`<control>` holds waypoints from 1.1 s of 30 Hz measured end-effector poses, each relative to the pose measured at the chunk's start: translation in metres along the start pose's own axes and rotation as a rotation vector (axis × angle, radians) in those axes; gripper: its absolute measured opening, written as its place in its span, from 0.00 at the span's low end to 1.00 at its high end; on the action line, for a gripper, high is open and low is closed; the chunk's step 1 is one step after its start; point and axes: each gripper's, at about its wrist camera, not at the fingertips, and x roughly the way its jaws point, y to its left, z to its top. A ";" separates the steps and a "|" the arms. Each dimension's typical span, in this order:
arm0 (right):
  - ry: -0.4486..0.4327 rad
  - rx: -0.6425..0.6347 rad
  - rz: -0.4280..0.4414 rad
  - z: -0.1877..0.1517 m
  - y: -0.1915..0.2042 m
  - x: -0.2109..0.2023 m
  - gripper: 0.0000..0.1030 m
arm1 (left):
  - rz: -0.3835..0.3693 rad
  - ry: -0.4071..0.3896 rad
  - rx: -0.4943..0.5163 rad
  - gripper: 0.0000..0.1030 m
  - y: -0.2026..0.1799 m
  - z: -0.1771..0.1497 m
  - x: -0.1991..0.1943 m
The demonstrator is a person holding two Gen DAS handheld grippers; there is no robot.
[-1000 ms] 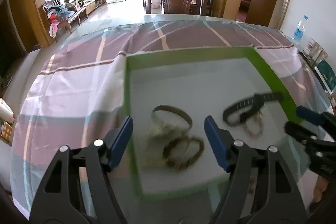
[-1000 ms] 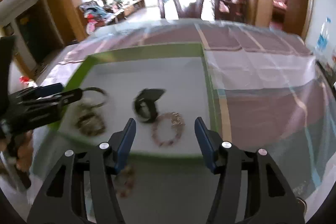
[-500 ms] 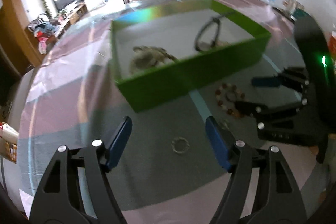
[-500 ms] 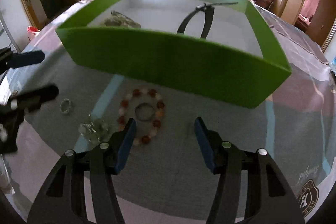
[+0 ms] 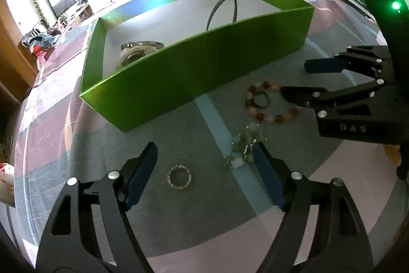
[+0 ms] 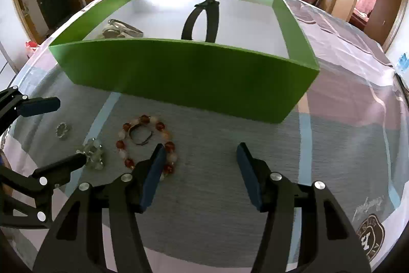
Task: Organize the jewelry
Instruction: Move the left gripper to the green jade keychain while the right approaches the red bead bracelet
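Both tongs dropped from above the green box (image 5: 194,63) to counter (image 5: 179,234) level in the last second; a second ago both cameras looked down into the box, now they face its near wall. I read that as a drop-off finished and the next pick starting.

Left tongs (image 5: 204,170): wide, empty, straddling the small beaded ring (image 5: 179,177), which lies between the pads but closer to the left one. Pale green bead cluster (image 5: 242,145) sits at the right pad's tip, about 1 o'clock from the ring.

Right tongs (image 6: 199,173): wide, empty. Red-and-white bead bracelet (image 6: 145,142) lies at 10 o'clock off its left pad, touching or nearly so, with a thin dark ring (image 6: 139,136) inside the loop.

In the box already: black strap (image 6: 202,17) standing looped at 12 o'clock, metallic bangles (image 6: 120,30) at 10 o'clock.

Four pieces are on the counter outside the box, so roughly half done by my guess. Left looks set for the small ring; it's flat and thin, pads need to go right down.
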 end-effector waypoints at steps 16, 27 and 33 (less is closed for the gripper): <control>-0.003 0.041 -0.023 -0.001 -0.013 0.001 0.61 | 0.052 -0.044 -0.171 0.76 0.038 0.007 0.014; -0.018 0.043 -0.015 -0.006 -0.016 0.000 0.62 | 0.032 -0.030 -0.199 0.82 0.046 0.005 0.024; -0.060 0.035 -0.011 -0.008 -0.015 0.003 0.67 | 0.020 -0.029 -0.212 0.86 0.050 0.004 0.028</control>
